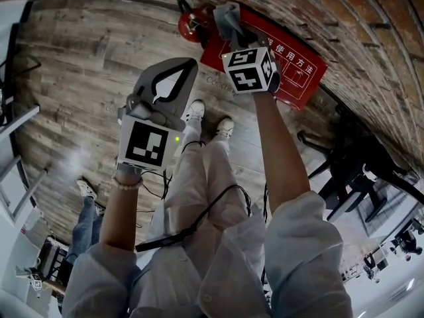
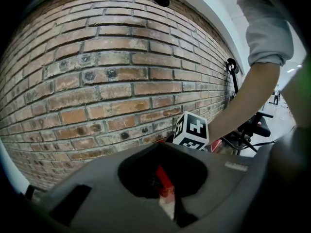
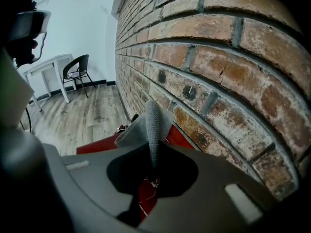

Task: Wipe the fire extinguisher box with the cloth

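Cloth [image 1: 228, 17] pinched in right gripper [image 1: 233, 37] at red box [image 1: 295, 68]; best press flat, sweep evenly. Left gripper [image 1: 189, 65] closed, empty.

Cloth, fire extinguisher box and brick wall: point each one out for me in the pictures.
cloth [image 3: 151, 125]: right gripper view, on the upright grey fold.
fire extinguisher box [image 1: 301, 78]: head view, on the red printed face, right of the marker cube.
brick wall [image 2: 112, 74]: left gripper view, on a brick face mid-wall.
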A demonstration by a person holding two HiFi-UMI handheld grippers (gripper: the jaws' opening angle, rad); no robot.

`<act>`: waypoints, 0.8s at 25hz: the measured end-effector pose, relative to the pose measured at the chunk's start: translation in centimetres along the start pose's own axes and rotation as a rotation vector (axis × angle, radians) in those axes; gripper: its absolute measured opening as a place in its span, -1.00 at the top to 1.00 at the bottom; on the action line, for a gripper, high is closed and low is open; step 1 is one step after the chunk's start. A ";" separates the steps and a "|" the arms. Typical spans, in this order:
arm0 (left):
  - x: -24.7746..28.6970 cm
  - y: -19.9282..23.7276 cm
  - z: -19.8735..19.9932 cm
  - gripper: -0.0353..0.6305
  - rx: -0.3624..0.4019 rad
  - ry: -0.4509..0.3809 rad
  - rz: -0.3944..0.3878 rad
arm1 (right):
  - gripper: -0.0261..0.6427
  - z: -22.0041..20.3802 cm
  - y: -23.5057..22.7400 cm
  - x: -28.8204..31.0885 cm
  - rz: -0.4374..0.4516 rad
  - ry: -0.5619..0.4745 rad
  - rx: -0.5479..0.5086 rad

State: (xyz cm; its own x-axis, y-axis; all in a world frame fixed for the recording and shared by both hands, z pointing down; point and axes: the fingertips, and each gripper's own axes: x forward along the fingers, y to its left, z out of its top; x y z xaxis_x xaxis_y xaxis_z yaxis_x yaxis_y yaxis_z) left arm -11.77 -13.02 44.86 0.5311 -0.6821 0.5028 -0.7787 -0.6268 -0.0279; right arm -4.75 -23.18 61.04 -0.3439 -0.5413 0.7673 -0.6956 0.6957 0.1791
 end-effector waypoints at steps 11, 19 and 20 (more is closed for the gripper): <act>0.9 -1.4 0.5 0.90 0.015 0.003 -0.013 | 0.86 -1.8 -1.9 -1.1 -0.024 0.010 0.020; 1.6 -2.8 1.1 0.90 0.027 0.005 -0.030 | 0.86 -3.4 -3.1 -2.0 -0.039 0.017 0.035; 1.7 -3.1 1.1 0.90 0.028 0.007 -0.033 | 0.86 -3.6 -3.2 -2.2 -0.041 0.017 0.036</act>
State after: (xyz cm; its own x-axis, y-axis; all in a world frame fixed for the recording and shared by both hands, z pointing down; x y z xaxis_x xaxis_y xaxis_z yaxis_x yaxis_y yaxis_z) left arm -8.08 -12.72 44.85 0.5541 -0.6584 0.5094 -0.7509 -0.6595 -0.0355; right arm 0.56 -22.54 61.05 -0.3035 -0.5606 0.7704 -0.7313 0.6554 0.1888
